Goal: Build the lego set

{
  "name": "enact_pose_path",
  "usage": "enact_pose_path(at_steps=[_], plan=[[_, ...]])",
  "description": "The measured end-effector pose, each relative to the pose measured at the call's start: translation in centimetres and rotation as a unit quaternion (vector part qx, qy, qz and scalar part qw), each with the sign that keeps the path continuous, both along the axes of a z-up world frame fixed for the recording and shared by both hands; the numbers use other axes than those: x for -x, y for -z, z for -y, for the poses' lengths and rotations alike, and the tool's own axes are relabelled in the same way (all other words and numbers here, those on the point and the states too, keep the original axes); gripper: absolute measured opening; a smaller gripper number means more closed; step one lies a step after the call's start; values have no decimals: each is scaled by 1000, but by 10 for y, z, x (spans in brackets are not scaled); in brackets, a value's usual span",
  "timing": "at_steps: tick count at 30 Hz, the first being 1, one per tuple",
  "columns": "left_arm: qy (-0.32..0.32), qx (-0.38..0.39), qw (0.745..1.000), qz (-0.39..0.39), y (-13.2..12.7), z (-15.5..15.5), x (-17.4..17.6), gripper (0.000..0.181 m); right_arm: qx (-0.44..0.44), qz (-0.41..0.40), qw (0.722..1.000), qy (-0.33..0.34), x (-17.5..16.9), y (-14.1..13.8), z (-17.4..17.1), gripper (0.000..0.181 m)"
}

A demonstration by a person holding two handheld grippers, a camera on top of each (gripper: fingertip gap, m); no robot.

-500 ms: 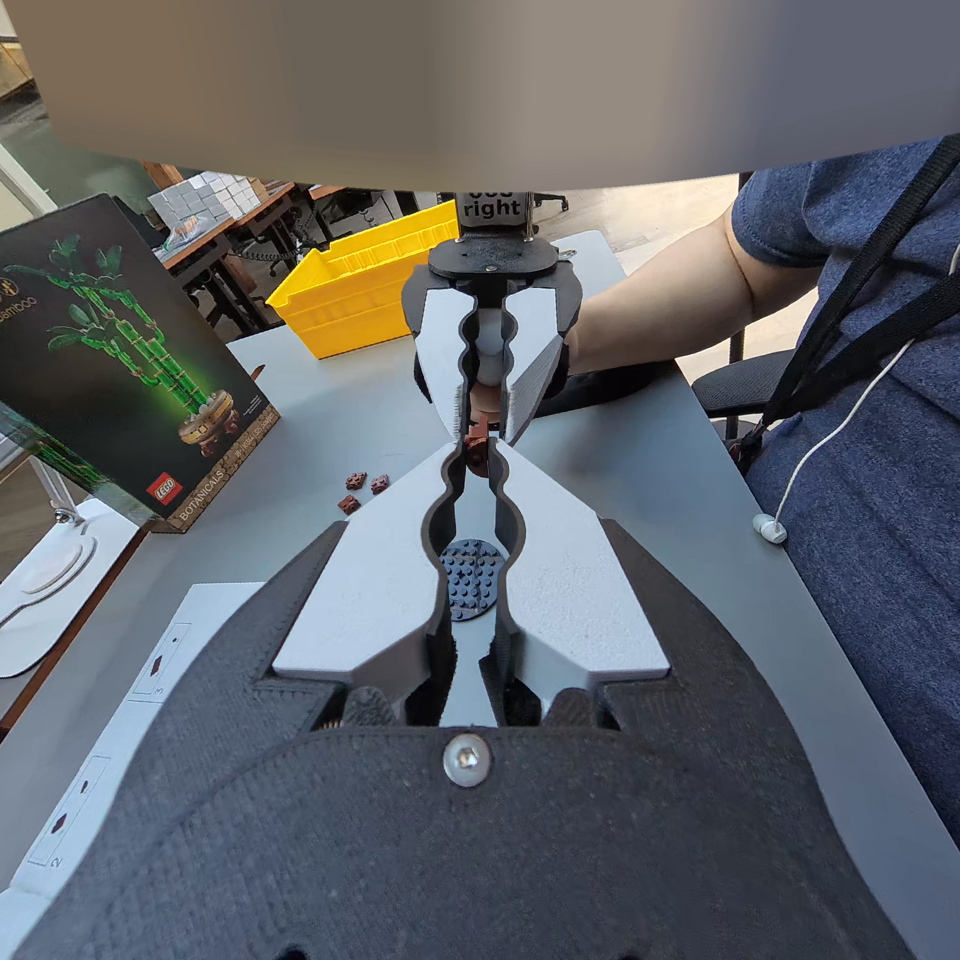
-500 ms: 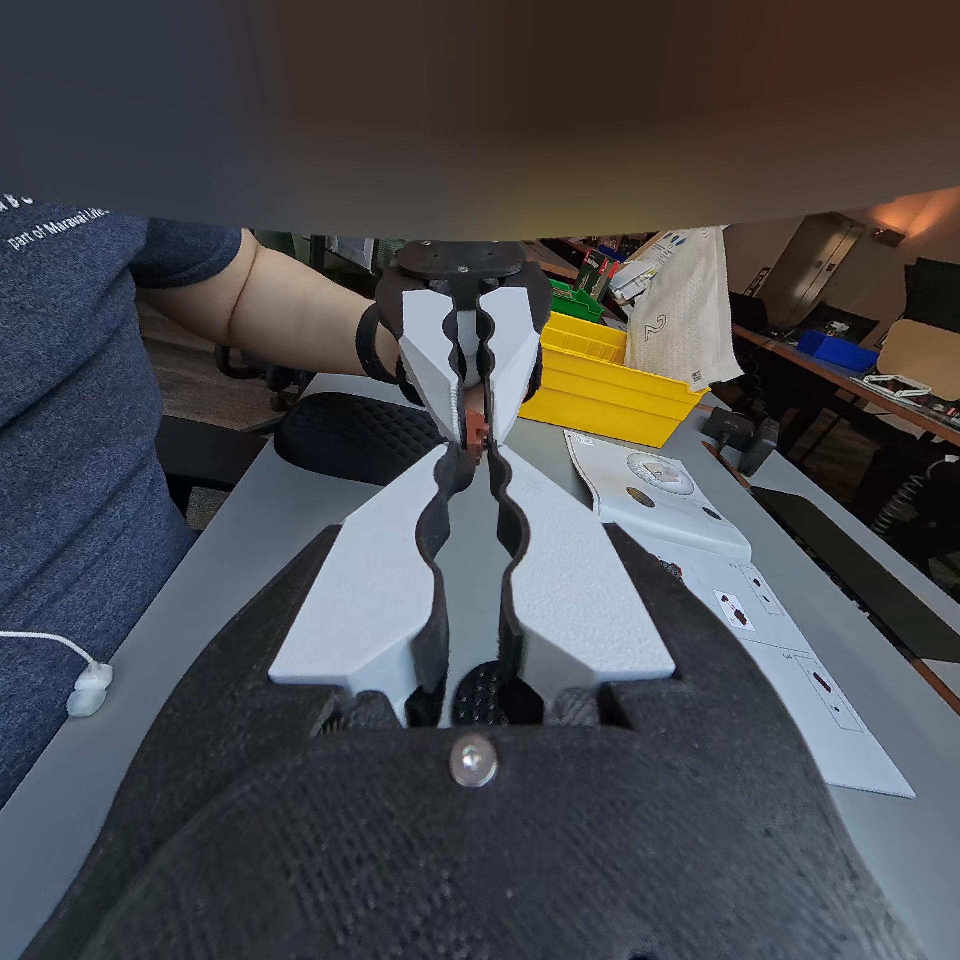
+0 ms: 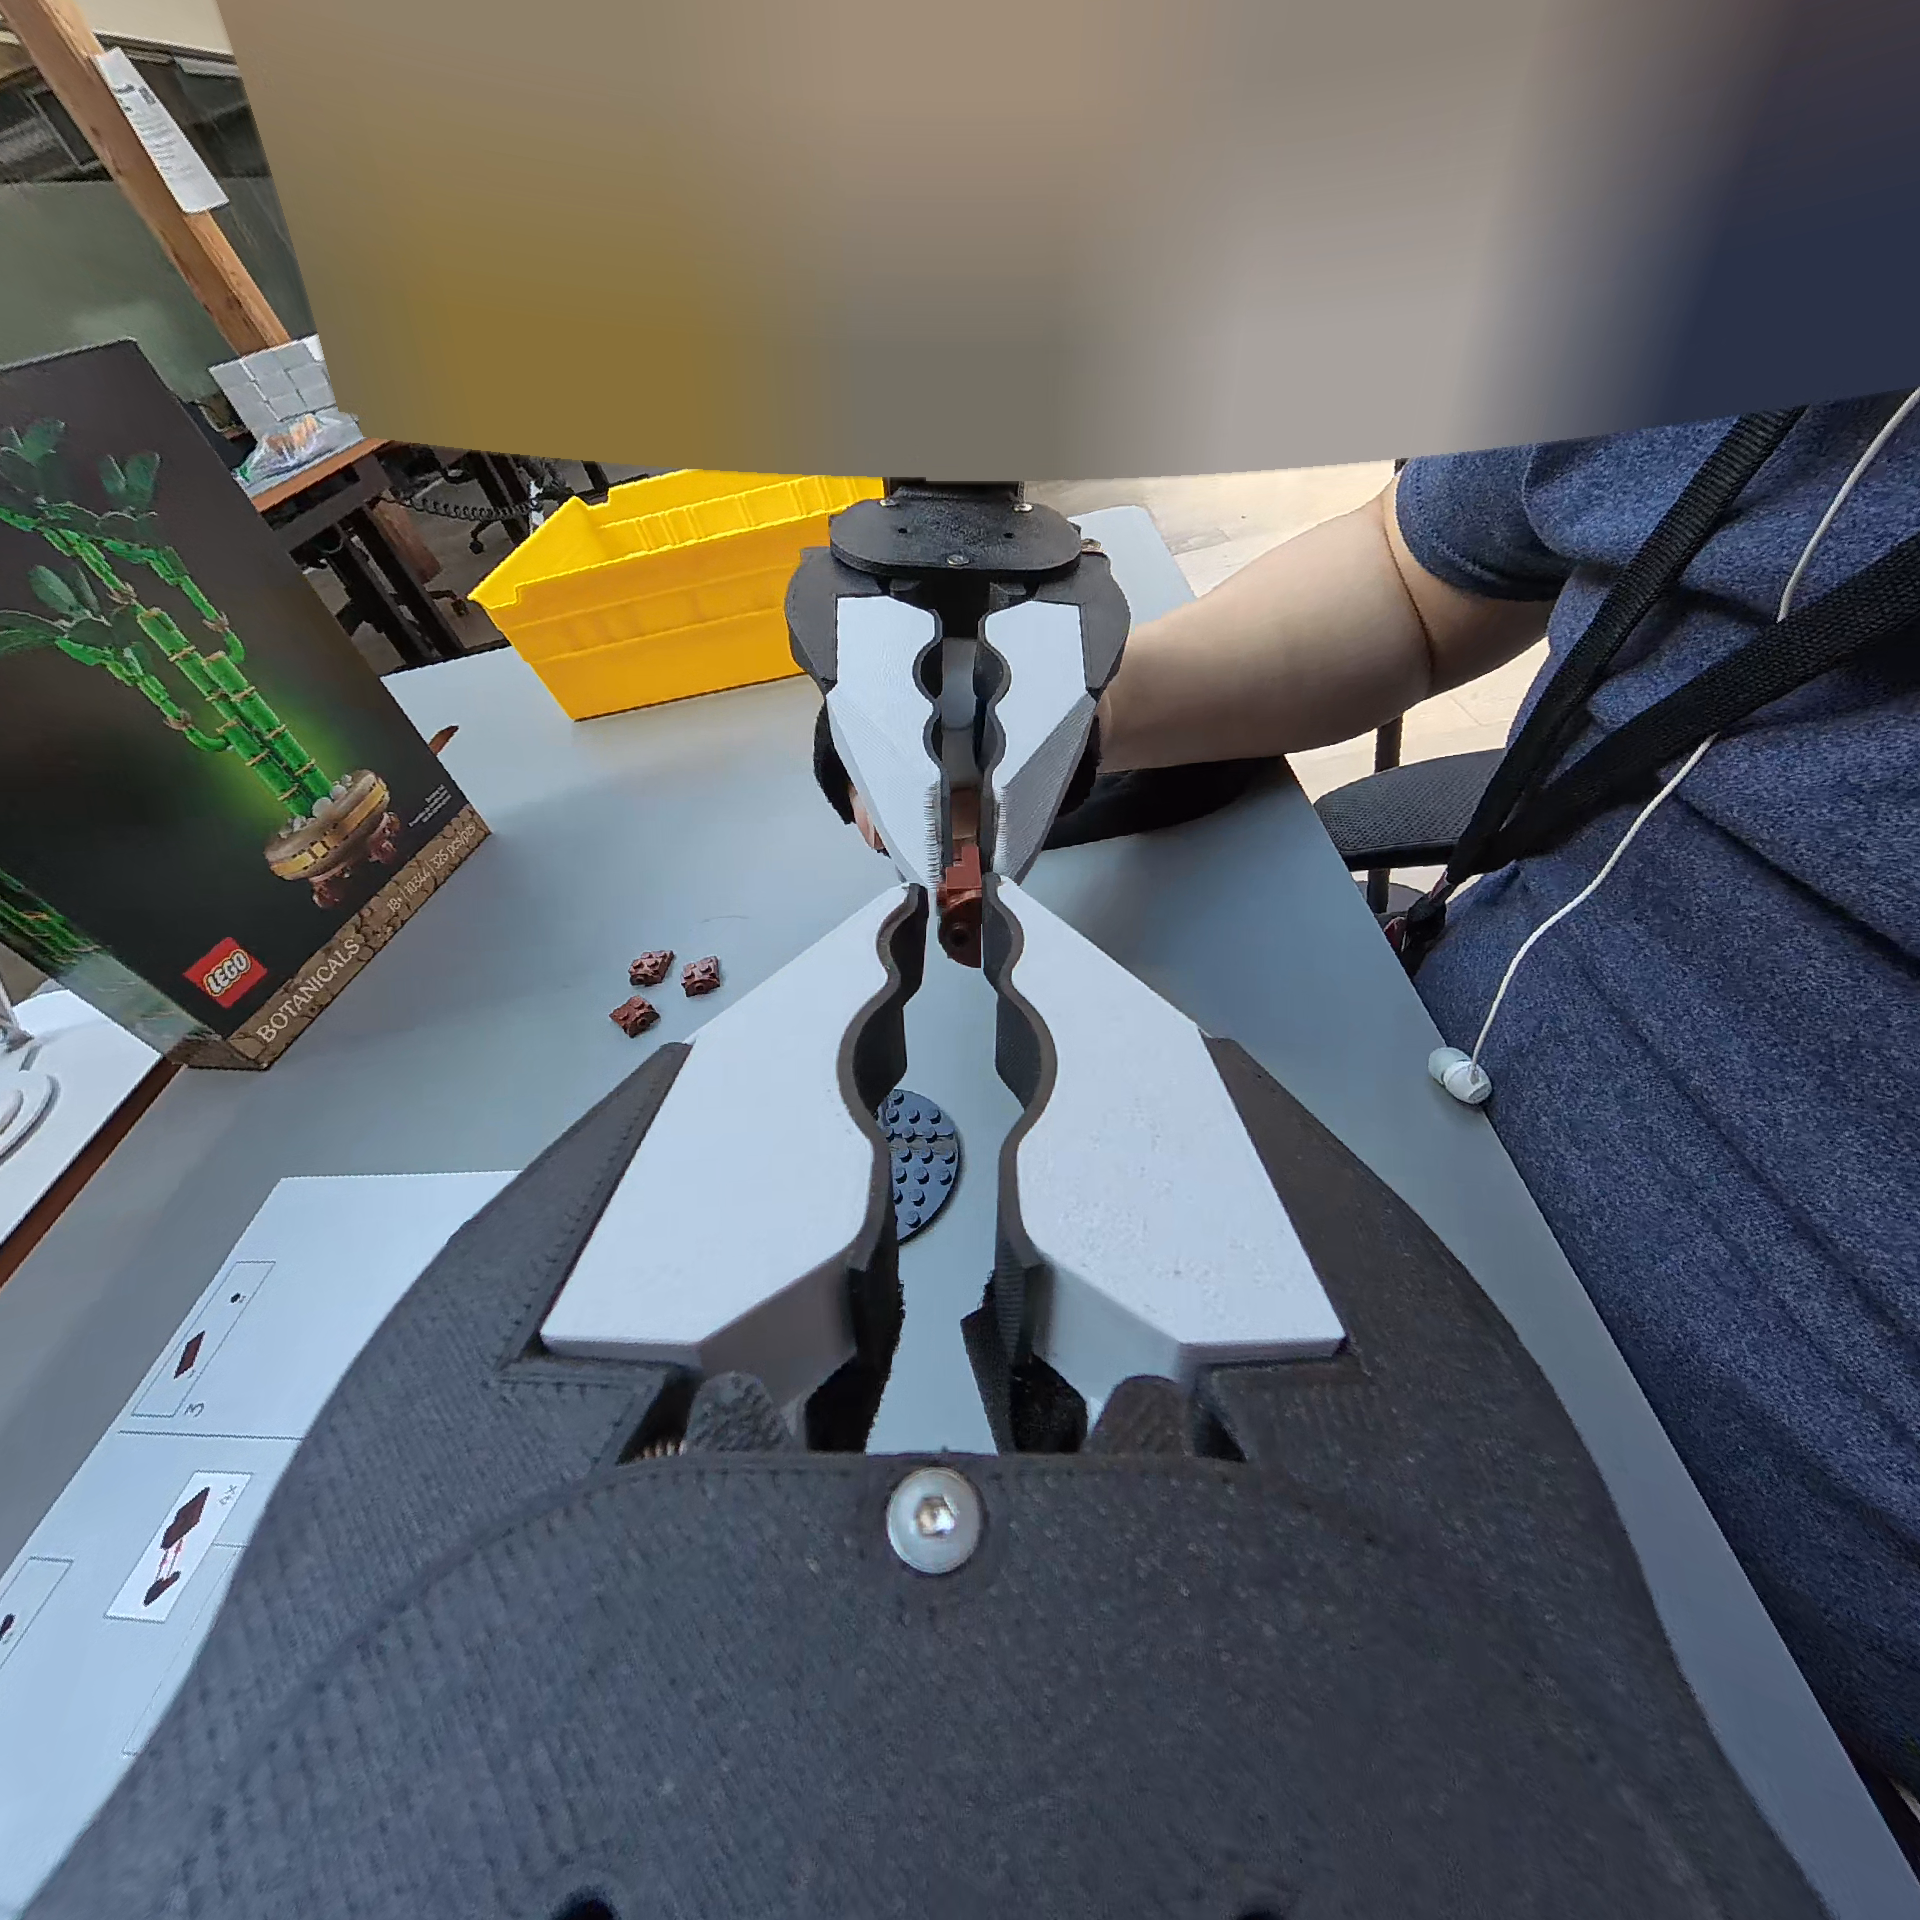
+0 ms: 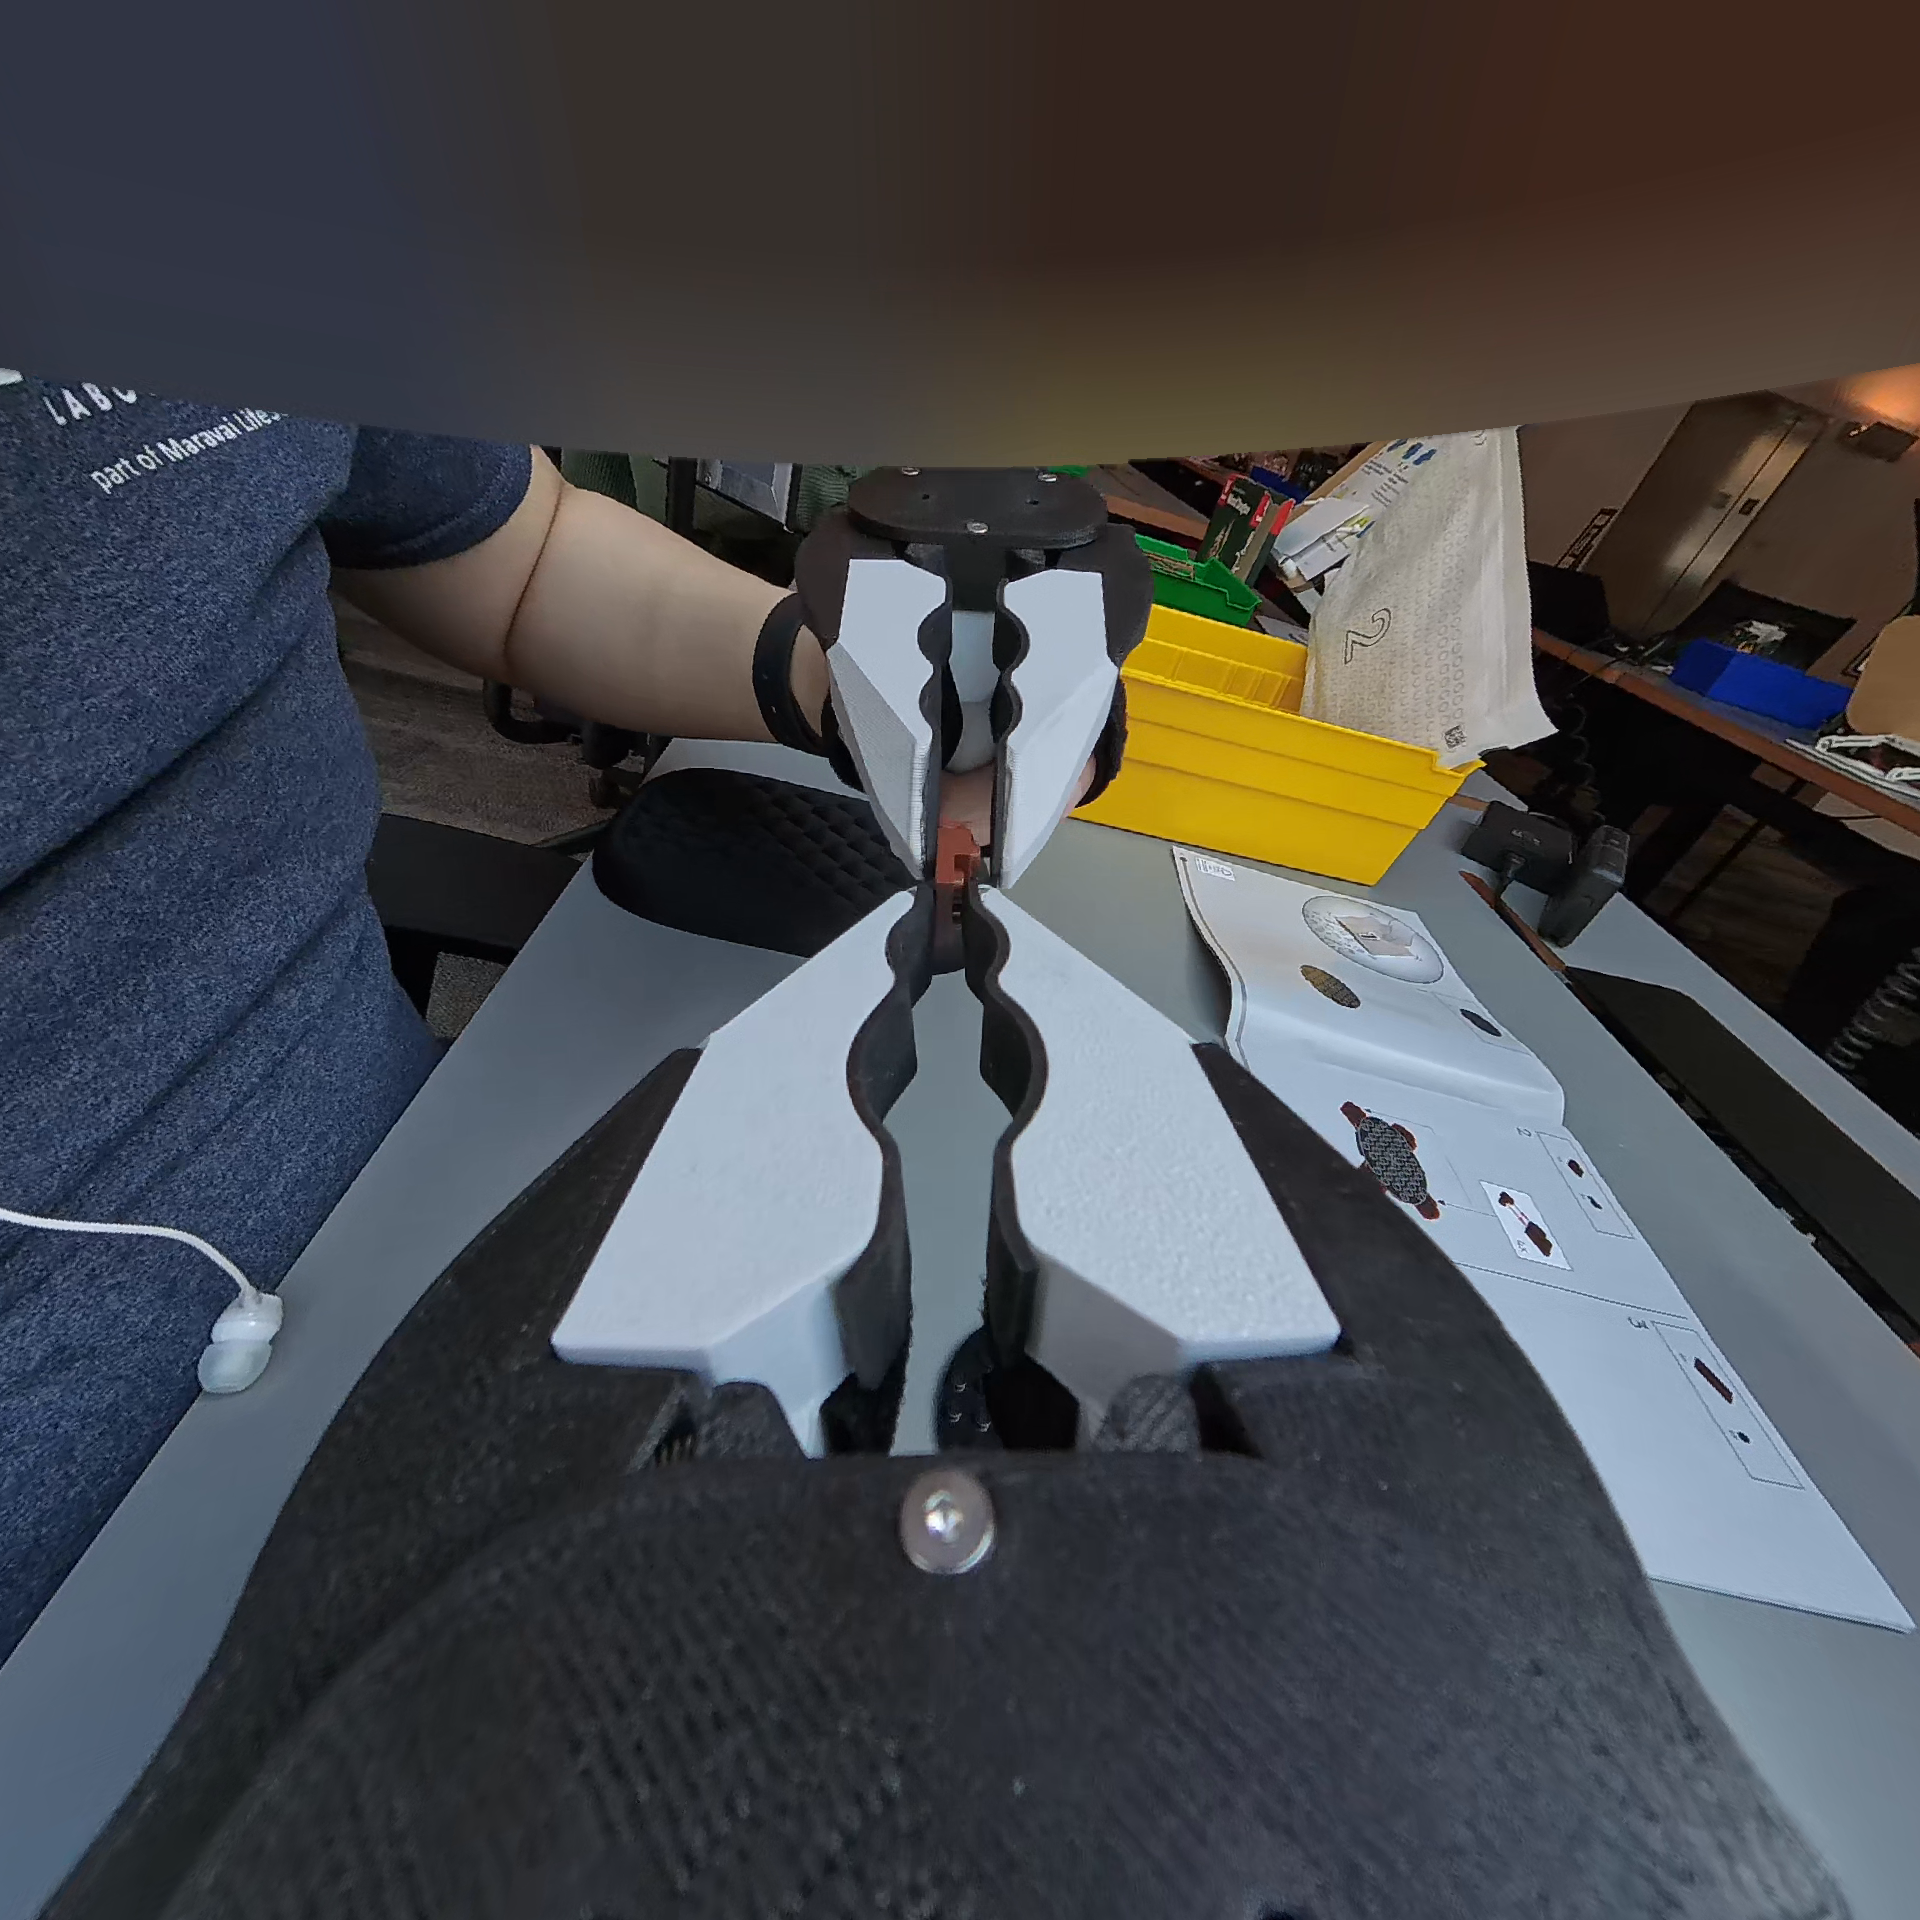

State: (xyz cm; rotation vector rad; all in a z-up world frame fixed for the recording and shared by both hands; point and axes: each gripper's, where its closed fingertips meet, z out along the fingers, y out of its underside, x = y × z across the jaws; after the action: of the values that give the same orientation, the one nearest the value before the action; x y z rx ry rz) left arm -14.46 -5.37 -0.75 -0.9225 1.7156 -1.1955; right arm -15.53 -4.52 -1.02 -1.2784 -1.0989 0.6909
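Left gripper (image 3: pixel 951 914) tip to tip with right gripper (image 4: pixel 940 899) above grey table (image 3: pixel 623 831), each pinching a reddish-brown brick (image 3: pixel 958 904). Three loose brown pieces (image 3: pixel 665 987) beside set box (image 3: pixel 197 717); round dark plate (image 3: pixel 920 1164) below.

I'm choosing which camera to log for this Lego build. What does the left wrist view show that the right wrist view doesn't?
Only the left wrist view: the set's box, three loose brown pieces and most of the round studded plate on the table.

Only the right wrist view: most of the open instruction booklet and a white bag.

Both: the two grippers tip to tip around a brown piece, and the yellow bin.
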Motion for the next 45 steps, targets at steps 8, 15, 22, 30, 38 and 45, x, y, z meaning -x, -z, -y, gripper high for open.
enact_pose_path(at_steps=[8,15,22,30,38,45], plan=[[-5,-10,1000,0,2,-2,-2,6,-11,2,1000,13,-1,0,-2,3],[-9,-4,1000,4,3,-4,-2,6,-8,-11,1000,11,-2,-3,-3,3],[-8,-1,1000,2,4,-4,-2,6,-3,-11,1000,8,-2,-1,-3,3],[-84,22,996,16,0,-43,18,5,95,177,977,66,-42,92,-45,83],[-103,43,994,18,14,-50,31,5,188,259,944,84,-54,142,-56,81],[-104,68,992,23,19,-53,32,5,234,234,936,116,-56,144,-52,63]])
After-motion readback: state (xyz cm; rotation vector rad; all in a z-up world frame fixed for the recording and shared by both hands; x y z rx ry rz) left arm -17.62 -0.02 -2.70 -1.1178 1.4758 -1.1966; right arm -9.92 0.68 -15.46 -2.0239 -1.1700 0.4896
